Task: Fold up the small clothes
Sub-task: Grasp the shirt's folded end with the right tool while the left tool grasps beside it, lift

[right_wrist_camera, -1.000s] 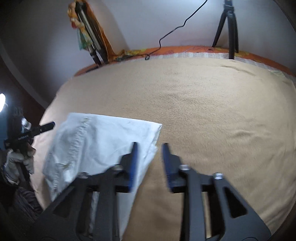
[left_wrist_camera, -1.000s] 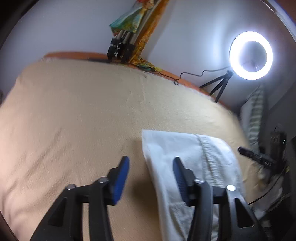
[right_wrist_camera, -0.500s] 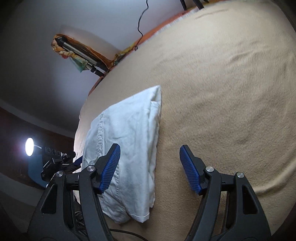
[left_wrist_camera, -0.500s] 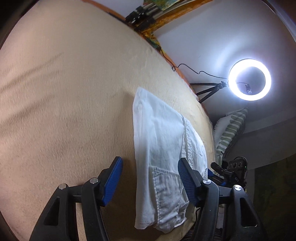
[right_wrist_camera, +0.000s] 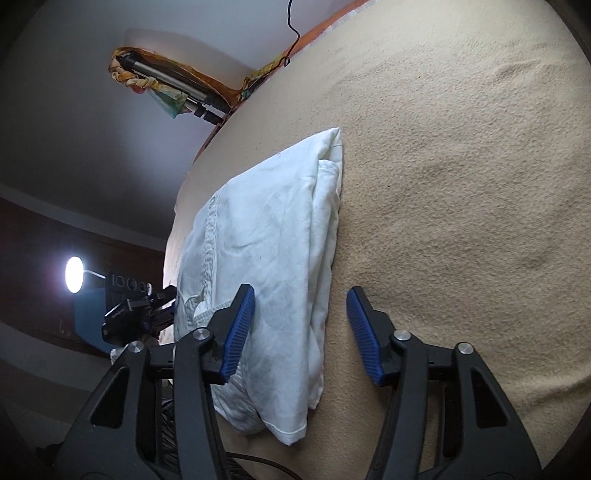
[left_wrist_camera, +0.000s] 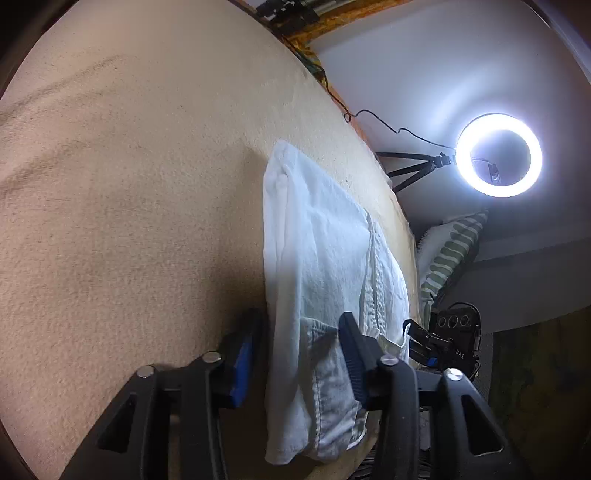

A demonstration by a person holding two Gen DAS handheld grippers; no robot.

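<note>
A white folded garment [left_wrist_camera: 325, 266] lies on the tan blanket [left_wrist_camera: 129, 221], near the bed's edge. In the left wrist view my left gripper [left_wrist_camera: 297, 354] is low over its near end. The jaws are closing, with the garment's left folded edge between the blue pads; I see no pad pressing on it. In the right wrist view the same garment [right_wrist_camera: 269, 229] shows its layered right edge. My right gripper [right_wrist_camera: 301, 332] straddles that edge, one pad over the cloth and the other over bare blanket [right_wrist_camera: 461, 184]. Its jaws are closing too and grip nothing.
A lit ring light [left_wrist_camera: 498, 155] on a small tripod stands past the bed's edge, beside a striped pillow [left_wrist_camera: 450, 251]. A black device with blue parts [left_wrist_camera: 443, 343] sits beyond the garment. Folded tripod legs [right_wrist_camera: 177, 88] and a cable [right_wrist_camera: 291, 33] lie at the bed's far end.
Both grippers have come down closer to the garment and rolled, so the bed looks tilted. Both pairs of jaws widened a little, then narrowed around the garment's edges.
</note>
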